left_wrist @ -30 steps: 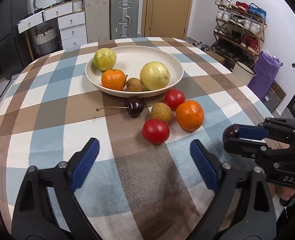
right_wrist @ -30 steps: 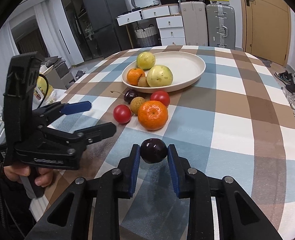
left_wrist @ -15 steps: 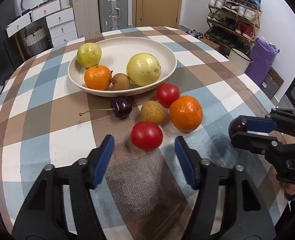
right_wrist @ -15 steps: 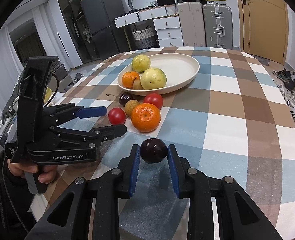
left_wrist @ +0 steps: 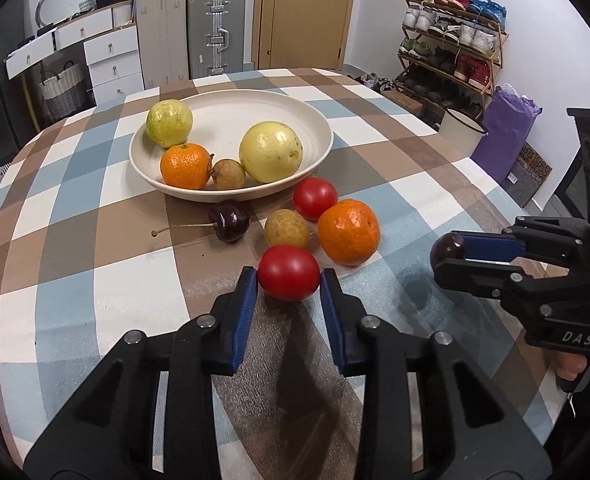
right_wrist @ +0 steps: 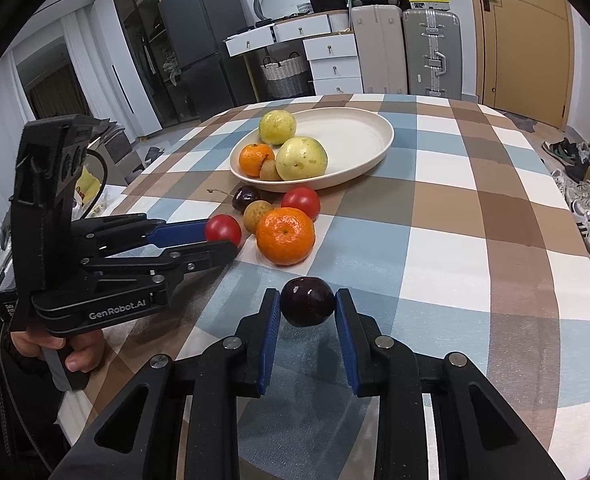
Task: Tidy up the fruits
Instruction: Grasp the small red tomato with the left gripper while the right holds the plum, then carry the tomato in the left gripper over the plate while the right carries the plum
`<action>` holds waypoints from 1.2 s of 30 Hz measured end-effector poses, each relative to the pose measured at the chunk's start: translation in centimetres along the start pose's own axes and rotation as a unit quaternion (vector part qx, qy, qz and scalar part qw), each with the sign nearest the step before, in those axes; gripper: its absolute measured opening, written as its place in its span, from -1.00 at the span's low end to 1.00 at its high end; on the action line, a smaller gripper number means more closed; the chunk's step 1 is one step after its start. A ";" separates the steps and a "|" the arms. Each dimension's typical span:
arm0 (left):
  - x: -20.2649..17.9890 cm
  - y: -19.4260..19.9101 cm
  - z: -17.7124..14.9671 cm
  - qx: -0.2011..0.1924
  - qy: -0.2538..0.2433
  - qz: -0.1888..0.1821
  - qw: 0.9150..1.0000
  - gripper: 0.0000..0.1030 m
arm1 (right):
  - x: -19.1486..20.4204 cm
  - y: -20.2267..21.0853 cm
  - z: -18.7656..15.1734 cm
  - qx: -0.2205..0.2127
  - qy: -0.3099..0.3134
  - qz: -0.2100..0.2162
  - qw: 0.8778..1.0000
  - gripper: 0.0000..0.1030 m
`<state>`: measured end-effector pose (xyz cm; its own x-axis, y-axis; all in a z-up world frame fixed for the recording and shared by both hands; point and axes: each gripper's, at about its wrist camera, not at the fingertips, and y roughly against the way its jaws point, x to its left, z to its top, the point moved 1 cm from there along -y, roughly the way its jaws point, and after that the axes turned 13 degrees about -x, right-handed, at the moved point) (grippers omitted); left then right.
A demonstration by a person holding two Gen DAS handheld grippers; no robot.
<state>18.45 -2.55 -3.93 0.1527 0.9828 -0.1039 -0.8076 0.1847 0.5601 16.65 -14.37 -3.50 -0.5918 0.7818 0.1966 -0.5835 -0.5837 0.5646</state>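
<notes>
A red tomato (left_wrist: 289, 272) lies on the checked tablecloth, and my left gripper (left_wrist: 288, 280) is closing on it, both blue pads touching its sides. My right gripper (right_wrist: 307, 304) is shut on a dark cherry (right_wrist: 307, 300) and holds it just above the table, to the right of the left gripper. Loose fruit lies past the tomato: an orange (left_wrist: 349, 230), a second tomato (left_wrist: 315, 198), a longan (left_wrist: 287, 228) and a stemmed cherry (left_wrist: 229, 220). The cream plate (left_wrist: 319, 120) behind them holds two guavas, an orange and a longan.
The round table's edge (left_wrist: 495, 188) curves close on the right. Beyond it stand a white bucket (left_wrist: 461, 130), a purple bag (left_wrist: 507, 136) and a shoe rack (left_wrist: 451, 40). Suitcases (left_wrist: 215, 32) and white drawers (left_wrist: 111, 60) line the far wall.
My left gripper has moved forward to the nearest red tomato and narrowed from wide open until its pads meet the fruit. The right gripper has kept still with the cherry.
</notes>
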 end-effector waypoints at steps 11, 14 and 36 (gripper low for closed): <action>1.2 3.1 1.4 -0.036 0.006 0.015 0.999 -0.43 | 0.9 -0.2 1.2 -0.015 0.012 0.000 1.000 -0.45; 1.7 3.7 2.0 -0.046 0.007 0.024 0.999 -0.43 | 1.2 -0.3 2.0 -0.025 0.016 0.003 1.000 -0.45; 3.8 2.8 6.1 -0.088 0.012 0.061 0.994 -0.43 | 0.1 -3.8 8.6 -0.086 0.008 0.029 0.996 -0.45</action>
<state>20.26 1.69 2.23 0.0351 0.9973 -0.0641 -0.9068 0.0587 0.4174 23.60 -10.13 1.25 -0.6351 0.7428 0.2118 -0.6338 -0.6579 0.4068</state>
